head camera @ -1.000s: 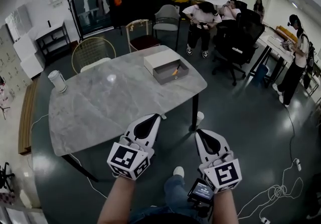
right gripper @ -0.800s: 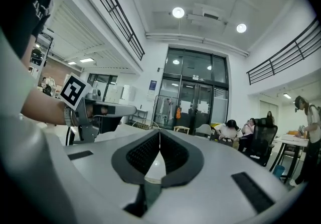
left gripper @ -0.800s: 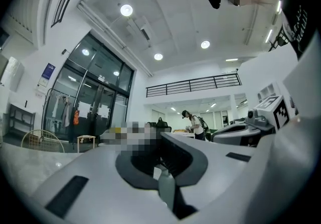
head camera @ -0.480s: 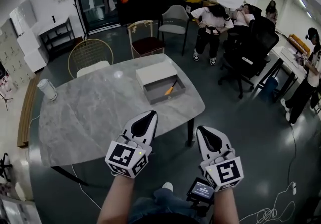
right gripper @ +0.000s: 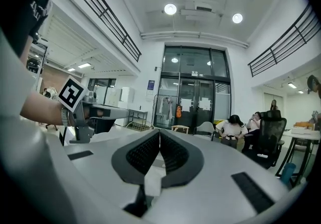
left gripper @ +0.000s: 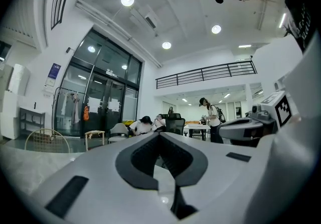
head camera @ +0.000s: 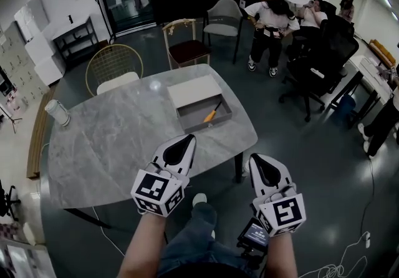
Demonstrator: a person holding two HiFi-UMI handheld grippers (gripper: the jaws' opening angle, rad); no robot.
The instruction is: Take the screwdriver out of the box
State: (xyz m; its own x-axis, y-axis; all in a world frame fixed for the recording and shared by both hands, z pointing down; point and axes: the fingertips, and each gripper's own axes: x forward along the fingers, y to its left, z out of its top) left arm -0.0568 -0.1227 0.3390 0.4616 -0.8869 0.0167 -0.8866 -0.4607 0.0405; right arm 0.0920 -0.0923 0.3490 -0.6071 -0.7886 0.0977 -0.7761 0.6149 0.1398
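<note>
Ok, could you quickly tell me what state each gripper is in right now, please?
Left gripper: closed, holding nothing.
Right gripper: closed, holding nothing.

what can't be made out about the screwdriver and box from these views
- Screwdriver: head view, too small; only an orange handle shows, tip unreadable.
- Box: both gripper views, blocked by the left gripper and right gripper themselves.
- White cylinder at the table's left edge: head view, too small to identify.

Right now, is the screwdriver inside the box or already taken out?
Inside. The head view shows the orange screwdriver lying on the floor of the open box on the table.
</note>
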